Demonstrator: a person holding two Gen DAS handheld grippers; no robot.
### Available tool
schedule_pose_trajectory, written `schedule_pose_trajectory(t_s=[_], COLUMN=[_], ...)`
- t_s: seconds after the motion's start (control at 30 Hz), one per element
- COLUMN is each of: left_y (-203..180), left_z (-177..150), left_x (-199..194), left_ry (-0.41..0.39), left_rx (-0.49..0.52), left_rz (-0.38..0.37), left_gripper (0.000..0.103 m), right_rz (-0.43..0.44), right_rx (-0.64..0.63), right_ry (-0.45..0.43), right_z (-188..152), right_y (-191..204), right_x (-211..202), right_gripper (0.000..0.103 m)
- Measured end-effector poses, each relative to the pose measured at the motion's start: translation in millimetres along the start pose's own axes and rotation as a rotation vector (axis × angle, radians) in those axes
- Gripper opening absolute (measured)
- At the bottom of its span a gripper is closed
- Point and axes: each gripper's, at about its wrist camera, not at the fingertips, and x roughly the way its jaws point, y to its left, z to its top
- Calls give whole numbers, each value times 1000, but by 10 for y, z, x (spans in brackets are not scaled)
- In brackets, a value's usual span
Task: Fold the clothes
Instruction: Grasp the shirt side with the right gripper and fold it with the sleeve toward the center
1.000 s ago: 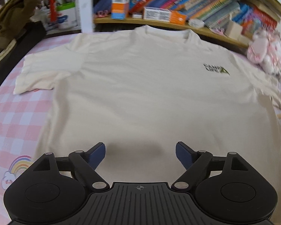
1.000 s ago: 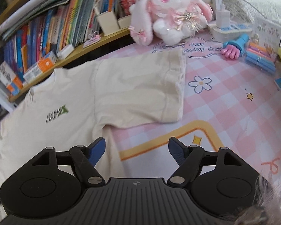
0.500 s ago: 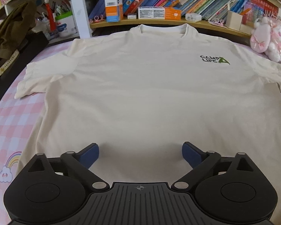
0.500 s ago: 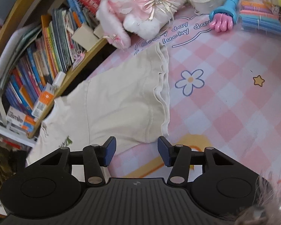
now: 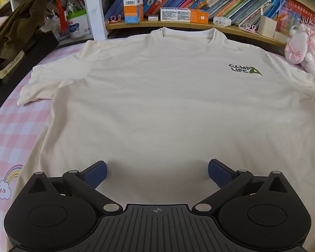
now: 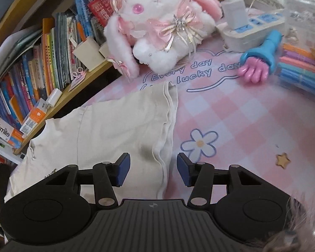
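The cream T-shirt (image 5: 157, 105) lies flat on the pink checked cover (image 6: 231, 126), spreading ahead of the left gripper (image 5: 157, 171), whose jaws stand wide apart over its hem. The right gripper (image 6: 153, 169) has been closing, its half-spread jaws straddling the sleeve (image 6: 136, 126) edge without pinching it.

Left gripper (image 5: 157, 171) is tilted down and forward, blue pads spread about as wide as they go, one at 9 o'clock and one at 3. Nothing between them, and the opening has only just finished. Right gripper (image 6: 153, 169) points down at a similar slant, with its jaws just closing in to a middling gap, pads (image 6: 124, 169) facing each other, not yet pinching anything.
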Motion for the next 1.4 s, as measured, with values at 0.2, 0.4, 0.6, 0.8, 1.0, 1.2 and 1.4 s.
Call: schedule_pose_trajectory(t_s=[0.2,0.4,0.6,0.8,1.0,1.2,1.4], left_y=[13,12,18,52,102,153,188], left_z=[-4,-10,-9,-5,-17,-50,-67], left_x=[2,7,8,9,9,-2,1], left_ry=[-4,-12,-17,-18,-26,-40,-59], left_rx=[5,16,36,67,102,132,150], left_rz=[-6,-16,-33,-61,-91,-117,-136], left_gripper=[103,103,103,103,103,103,103], right_rz=[-192,-192,-125,-62,49,202,221], right_rx=[-263,-310,-171,-320,-649,-629,-435], right_ry=[3,-9,-12,-97,13,122,65], right_z=[-26,-58,124,213,-272,-746,-569], right_y=[373,458,417,1181,2285,2434,2085], right_x=[126,197,133,5,334,478,280], right_gripper=[28,17,6,6,7,44,44])
